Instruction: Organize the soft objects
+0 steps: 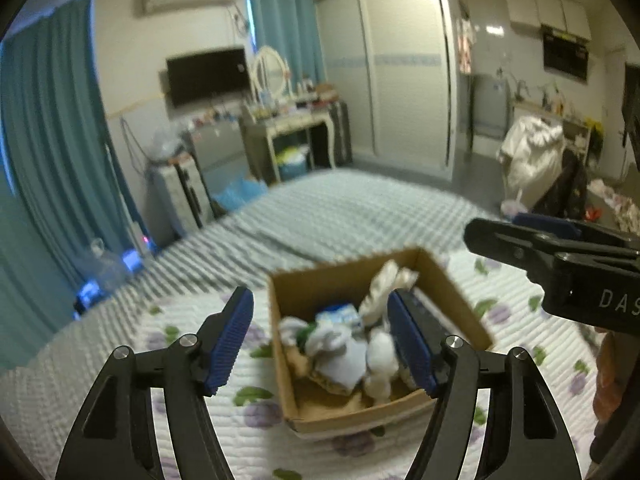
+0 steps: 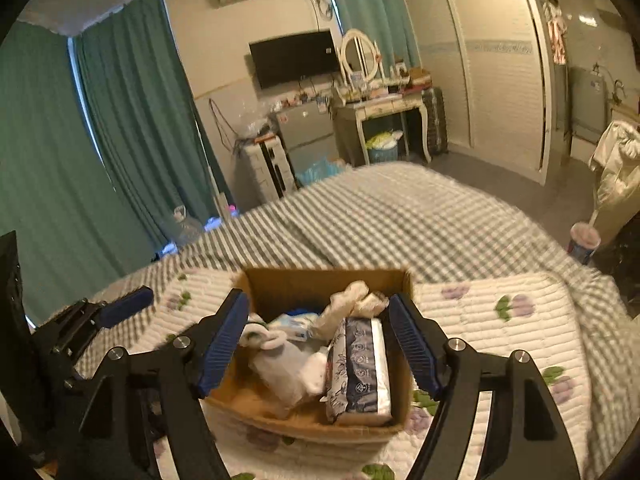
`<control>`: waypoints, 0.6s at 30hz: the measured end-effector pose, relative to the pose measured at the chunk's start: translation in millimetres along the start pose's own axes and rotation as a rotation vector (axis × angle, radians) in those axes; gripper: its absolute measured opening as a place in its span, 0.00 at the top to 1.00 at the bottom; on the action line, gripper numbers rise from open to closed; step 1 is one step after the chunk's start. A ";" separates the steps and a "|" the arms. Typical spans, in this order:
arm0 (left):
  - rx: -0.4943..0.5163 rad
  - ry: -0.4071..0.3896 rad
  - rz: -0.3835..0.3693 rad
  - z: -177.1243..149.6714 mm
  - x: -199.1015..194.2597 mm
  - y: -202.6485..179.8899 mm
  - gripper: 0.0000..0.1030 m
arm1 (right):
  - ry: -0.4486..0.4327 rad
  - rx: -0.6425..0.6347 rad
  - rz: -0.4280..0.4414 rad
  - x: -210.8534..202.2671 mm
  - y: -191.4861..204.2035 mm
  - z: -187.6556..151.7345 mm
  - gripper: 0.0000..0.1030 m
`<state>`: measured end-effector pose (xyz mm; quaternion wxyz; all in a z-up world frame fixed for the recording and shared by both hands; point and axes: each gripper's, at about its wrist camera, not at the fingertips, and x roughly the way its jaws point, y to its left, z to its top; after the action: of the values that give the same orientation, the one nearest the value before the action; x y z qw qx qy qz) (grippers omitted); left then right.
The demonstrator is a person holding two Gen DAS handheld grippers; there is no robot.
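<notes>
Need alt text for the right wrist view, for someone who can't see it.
An open right gripper hovers, holding nothing, over a cardboard box on a floral quilt, with a blue-patterned tissue pack and pale cloth items inside. The left gripper shows at lower left.

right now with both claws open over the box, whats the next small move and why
Probably draw both claws back and up from the cardboard box. The right claw and left claw both stand open with nothing between the pads. The tissue pack and the white soft items already lie inside the box, and no loose soft object shows on the floral quilt.
</notes>
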<state>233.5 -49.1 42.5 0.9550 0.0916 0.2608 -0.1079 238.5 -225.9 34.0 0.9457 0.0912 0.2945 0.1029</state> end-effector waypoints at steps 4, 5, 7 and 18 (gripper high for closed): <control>-0.019 -0.143 0.057 21.9 -74.7 -0.1 0.31 | -0.081 -0.027 -0.007 -68.6 13.4 20.3 0.29; -0.026 -0.182 0.068 27.6 -100.6 -1.6 0.31 | -0.104 -0.039 -0.010 -89.7 18.1 24.6 0.29; -0.038 -0.232 0.088 32.6 -133.6 -3.4 0.31 | -0.146 -0.064 -0.025 -127.4 27.2 30.0 0.29; -0.102 -0.441 0.148 11.8 -255.4 -15.6 0.08 | -0.371 -0.161 -0.082 -290.9 49.1 0.1 0.00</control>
<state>20.5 -26.4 182.9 0.9975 0.0364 0.0437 -0.0415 -2.7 -250.9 202.1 0.9914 0.0208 0.1098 0.0687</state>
